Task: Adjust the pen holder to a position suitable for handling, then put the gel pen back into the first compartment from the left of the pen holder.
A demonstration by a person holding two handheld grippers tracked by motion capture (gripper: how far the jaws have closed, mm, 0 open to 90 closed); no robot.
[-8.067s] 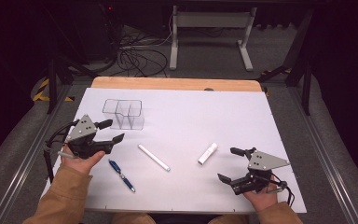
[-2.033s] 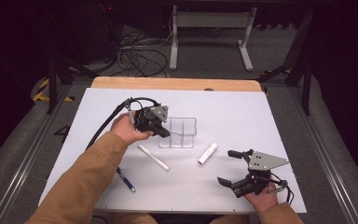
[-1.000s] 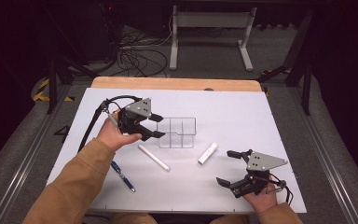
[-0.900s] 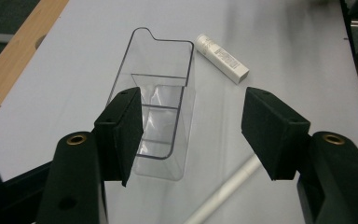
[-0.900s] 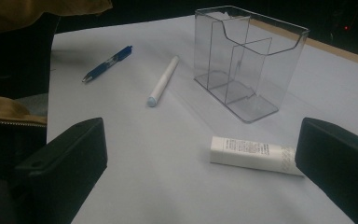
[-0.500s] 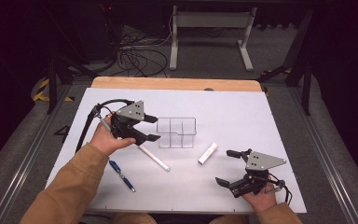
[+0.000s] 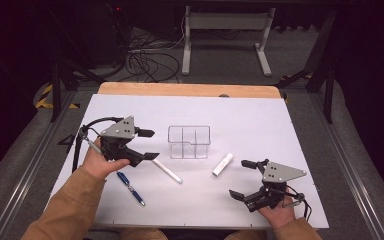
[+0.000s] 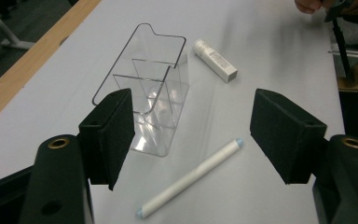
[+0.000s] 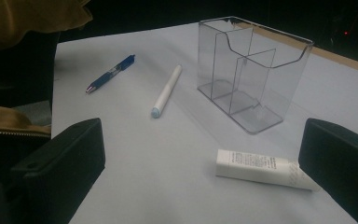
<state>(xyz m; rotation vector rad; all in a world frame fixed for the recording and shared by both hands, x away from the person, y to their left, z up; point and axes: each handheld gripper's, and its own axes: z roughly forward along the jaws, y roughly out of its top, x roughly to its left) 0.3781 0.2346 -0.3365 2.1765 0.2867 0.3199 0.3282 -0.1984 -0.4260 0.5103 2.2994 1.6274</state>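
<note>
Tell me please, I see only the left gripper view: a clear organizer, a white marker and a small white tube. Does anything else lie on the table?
Observer: Yes, a blue pen lies on the near side of the white marker, beside the person's left sleeve.
Operator: And the right gripper, where is it?
Observer: The right gripper is at the near right part of the table, with its jaws open and nothing between them.
Operator: Is it close to the tube?
Observer: The white tube lies just ahead of it, apart from both jaws.
</note>
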